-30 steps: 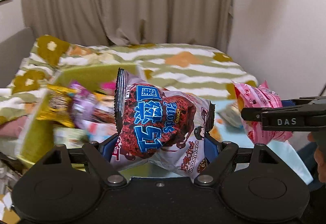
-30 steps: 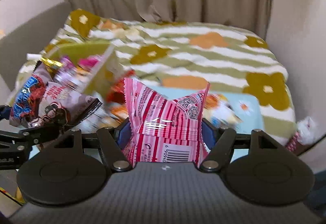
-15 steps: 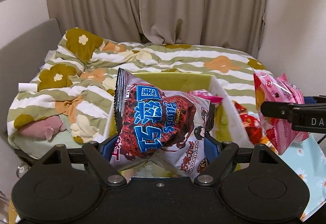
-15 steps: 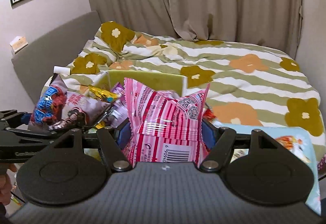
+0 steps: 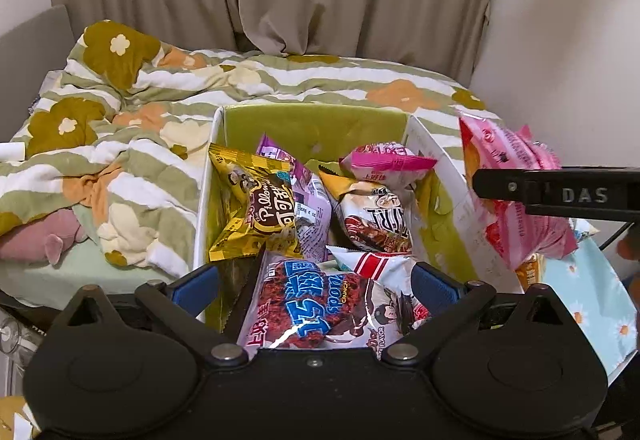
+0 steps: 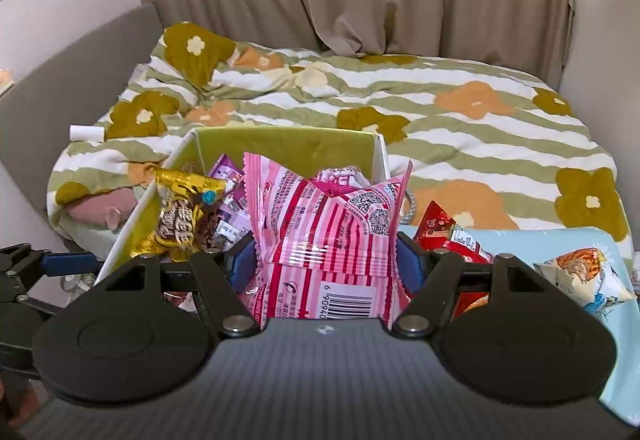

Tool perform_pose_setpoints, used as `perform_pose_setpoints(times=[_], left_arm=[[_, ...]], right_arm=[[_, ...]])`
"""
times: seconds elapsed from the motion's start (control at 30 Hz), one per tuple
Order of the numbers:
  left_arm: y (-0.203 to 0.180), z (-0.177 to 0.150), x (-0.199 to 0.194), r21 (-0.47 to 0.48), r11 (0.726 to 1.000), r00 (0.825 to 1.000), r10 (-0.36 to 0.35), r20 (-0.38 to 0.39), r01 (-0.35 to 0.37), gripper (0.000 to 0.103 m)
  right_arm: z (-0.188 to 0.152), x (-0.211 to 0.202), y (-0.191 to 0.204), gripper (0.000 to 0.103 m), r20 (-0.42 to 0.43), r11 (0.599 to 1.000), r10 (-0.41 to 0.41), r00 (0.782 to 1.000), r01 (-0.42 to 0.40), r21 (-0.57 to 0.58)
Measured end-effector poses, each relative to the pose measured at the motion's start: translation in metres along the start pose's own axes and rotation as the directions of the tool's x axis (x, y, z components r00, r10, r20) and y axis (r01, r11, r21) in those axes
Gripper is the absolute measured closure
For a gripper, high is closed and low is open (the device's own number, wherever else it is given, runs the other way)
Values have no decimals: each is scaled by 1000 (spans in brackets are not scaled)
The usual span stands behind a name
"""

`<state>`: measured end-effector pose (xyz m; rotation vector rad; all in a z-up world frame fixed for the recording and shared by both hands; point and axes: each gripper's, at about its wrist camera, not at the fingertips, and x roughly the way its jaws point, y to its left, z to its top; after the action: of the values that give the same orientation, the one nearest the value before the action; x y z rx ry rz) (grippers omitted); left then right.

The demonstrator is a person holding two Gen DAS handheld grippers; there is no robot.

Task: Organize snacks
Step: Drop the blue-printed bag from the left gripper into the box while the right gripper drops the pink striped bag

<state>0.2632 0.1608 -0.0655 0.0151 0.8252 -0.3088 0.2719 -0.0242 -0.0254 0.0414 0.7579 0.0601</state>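
Note:
My left gripper (image 5: 315,286) hangs over the near end of a white box with a green lining (image 5: 312,128). Its jaws are opening, and the blue pads stand clear of the chocolate crunch bag (image 5: 320,308), which lies loose between them on the snacks in the box. My right gripper (image 6: 326,256) is shut on a pink striped snack bag (image 6: 332,232) and holds it above the box (image 6: 280,140), near its right wall. In the left wrist view that bag (image 5: 516,176) hangs at the right, in the right gripper (image 5: 560,194).
Several snack bags fill the box, among them a yellow one (image 5: 256,204) and a pink one (image 5: 384,164). The box stands against a bed with a flowered duvet (image 6: 460,120). To its right, a light blue cloth (image 6: 600,240) carries a red bag (image 6: 448,228) and another bag (image 6: 580,268).
Both grippers swung left, from the blue cloth to over the box. The left jaws spread apart and the chocolate crunch bag sank from upright to lying low between them. The right grip is unchanged.

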Motion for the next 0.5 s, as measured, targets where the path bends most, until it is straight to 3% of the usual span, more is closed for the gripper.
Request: perform_pose_setpoints(times=[0.2,0.5], left_arm=[[7,5,-12,-3,999,999,36,40,-36,0],[16,7,-13,-31,994,993,105,50,-104,0]], right_arm=[[6,8,4,17,-11,1000,26,1000,-26,-9],[26,49,13,16,-88,990,140,986,-137,33]])
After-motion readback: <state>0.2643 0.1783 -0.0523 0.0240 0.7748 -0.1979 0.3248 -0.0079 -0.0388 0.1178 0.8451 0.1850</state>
